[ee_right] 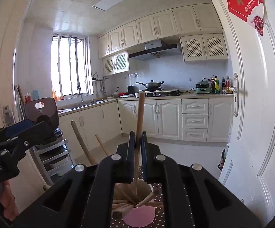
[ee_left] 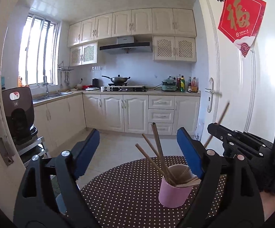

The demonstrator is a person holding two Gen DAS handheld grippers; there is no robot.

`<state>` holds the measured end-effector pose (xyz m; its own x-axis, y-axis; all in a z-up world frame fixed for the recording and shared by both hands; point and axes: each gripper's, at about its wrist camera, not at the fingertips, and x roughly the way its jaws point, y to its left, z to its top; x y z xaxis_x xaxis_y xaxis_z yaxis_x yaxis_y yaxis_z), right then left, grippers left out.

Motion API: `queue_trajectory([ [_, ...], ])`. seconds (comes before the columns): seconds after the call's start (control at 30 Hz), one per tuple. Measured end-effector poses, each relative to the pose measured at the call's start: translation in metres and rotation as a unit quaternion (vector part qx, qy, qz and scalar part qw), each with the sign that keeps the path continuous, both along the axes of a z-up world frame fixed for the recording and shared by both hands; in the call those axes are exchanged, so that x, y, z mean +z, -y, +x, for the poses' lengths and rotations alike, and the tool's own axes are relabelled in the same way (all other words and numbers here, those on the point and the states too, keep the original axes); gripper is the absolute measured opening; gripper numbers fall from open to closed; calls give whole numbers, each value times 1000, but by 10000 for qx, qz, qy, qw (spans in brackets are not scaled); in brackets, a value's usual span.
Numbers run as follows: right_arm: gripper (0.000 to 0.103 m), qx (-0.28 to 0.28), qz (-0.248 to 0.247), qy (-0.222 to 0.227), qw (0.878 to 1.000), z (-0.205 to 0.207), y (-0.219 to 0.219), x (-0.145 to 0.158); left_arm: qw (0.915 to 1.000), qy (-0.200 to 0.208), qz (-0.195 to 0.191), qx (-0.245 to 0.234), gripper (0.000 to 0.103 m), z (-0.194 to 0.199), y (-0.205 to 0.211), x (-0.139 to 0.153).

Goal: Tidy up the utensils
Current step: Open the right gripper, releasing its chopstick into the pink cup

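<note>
A pink cup (ee_left: 173, 191) stands on a brown polka-dot table (ee_left: 118, 190) and holds several wooden chopsticks (ee_left: 157, 148) that lean out to the left. My left gripper (ee_left: 138, 131) is open wide above the table. Its right pad (ee_left: 190, 152) is next to the cup's rim and nothing is pressed between the pads. My right gripper (ee_right: 137, 134) is shut on a single chopstick (ee_right: 140, 114), held nearly upright with its lower end inside the pink cup (ee_right: 139, 216). In the left wrist view the right gripper (ee_left: 211, 127) sits to the right of the cup.
A white door with a handle (ee_left: 211, 95) and a red paper decoration (ee_left: 239, 17) stands close on the right. A brown appliance (ee_left: 19, 114) sits on a metal rack to the left. Kitchen cabinets and a stove with a wok (ee_left: 118, 79) line the far wall.
</note>
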<state>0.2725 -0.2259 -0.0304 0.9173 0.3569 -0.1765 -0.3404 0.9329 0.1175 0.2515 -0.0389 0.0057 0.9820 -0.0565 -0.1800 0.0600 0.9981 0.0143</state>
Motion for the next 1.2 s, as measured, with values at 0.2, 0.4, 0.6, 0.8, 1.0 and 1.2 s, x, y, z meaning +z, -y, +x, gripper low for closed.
queue_trajectory([
  [0.2,20,-44,-39,9,10000,-2,-2,-1,10000,4,52,24,87,-2,0,0],
  [0.4,36,-50,-57,21,10000,-4,-3,0,10000,12,26,69,88,-6,-5,2],
  [0.6,26,-62,-88,-26,9999,1,-9,7,9999,-17,-4,125,89,-9,-14,3],
  [0.8,4,-182,-63,-171,9997,9,-12,11,9999,-22,-17,161,89,-10,-21,4],
  [1.0,4,-141,-267,-505,9983,20,-23,5,9998,-70,-14,197,90,-5,-21,3],
  [1.2,4,-140,-449,-786,9958,28,-30,1,9996,-177,-11,217,90,-1,-22,-3],
])
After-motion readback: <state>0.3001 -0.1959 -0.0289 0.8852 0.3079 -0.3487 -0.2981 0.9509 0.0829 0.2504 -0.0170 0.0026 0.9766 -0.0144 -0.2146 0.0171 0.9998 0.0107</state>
